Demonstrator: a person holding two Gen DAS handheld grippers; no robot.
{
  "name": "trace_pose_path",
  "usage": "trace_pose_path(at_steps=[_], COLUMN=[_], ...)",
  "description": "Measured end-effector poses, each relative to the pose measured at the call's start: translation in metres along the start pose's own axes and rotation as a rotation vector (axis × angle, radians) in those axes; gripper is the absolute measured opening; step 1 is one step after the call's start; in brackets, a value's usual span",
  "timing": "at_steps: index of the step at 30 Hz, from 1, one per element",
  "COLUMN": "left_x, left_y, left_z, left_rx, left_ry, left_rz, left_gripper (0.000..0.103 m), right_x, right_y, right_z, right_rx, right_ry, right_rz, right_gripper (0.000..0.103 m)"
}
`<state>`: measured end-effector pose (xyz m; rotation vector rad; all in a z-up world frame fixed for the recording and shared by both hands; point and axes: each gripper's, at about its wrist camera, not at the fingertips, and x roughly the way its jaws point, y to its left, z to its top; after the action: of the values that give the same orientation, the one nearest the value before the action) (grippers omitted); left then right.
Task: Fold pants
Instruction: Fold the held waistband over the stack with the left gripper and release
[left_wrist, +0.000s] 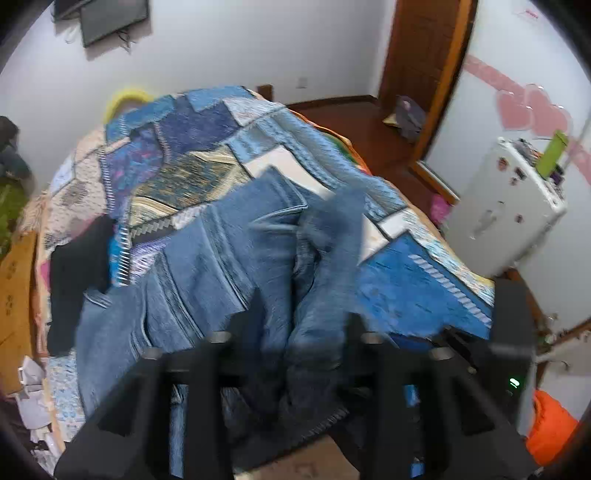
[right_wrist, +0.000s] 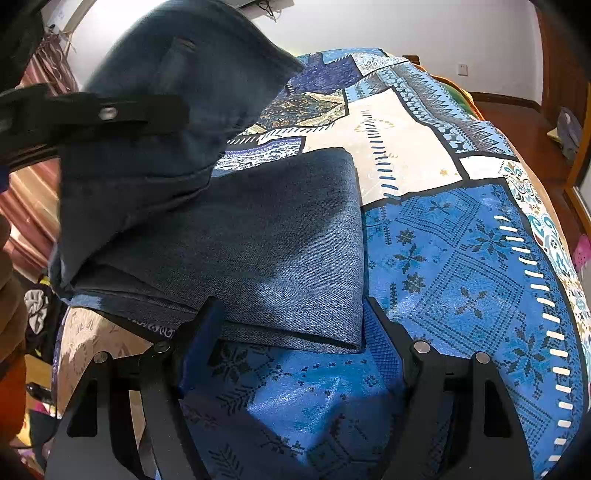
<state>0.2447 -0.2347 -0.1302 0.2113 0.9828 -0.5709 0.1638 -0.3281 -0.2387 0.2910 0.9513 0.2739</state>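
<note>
The blue denim pants (left_wrist: 221, 258) lie partly folded on the bed's patchwork quilt (left_wrist: 192, 125). In the left wrist view my left gripper (left_wrist: 301, 317) has its jaws closed on a bunched part of the pants and holds it up. In the right wrist view the pants (right_wrist: 295, 251) lie folded in front of my right gripper (right_wrist: 291, 314), which is open just short of the fold's near edge. The left gripper (right_wrist: 110, 110) shows at upper left there, lifting a hanging flap of denim.
A white cabinet (left_wrist: 506, 206) stands right of the bed, with a green bottle (left_wrist: 552, 151) on top. A black garment (left_wrist: 74, 273) lies on the bed's left side. A wooden door (left_wrist: 424, 55) and floor lie beyond. The quilt (right_wrist: 461, 258) stretches to the right.
</note>
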Motion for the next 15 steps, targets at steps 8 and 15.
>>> trace_pose_path(at_steps=[8,15], left_x=[-0.038,-0.040], left_y=[0.014,0.100], left_z=[0.001,0.018], left_rx=[0.010,-0.093], left_ry=[-0.113,-0.154], left_rz=[0.045,0.265], left_gripper=[0.084,0.097], right_x=[-0.001,-0.008], right_y=[0.001,0.001], right_z=[0.001,0.002], right_rx=[0.007,0.027], right_ry=[0.002,0.021], right_rz=[-0.004,-0.003], right_gripper=[0.073,0.073])
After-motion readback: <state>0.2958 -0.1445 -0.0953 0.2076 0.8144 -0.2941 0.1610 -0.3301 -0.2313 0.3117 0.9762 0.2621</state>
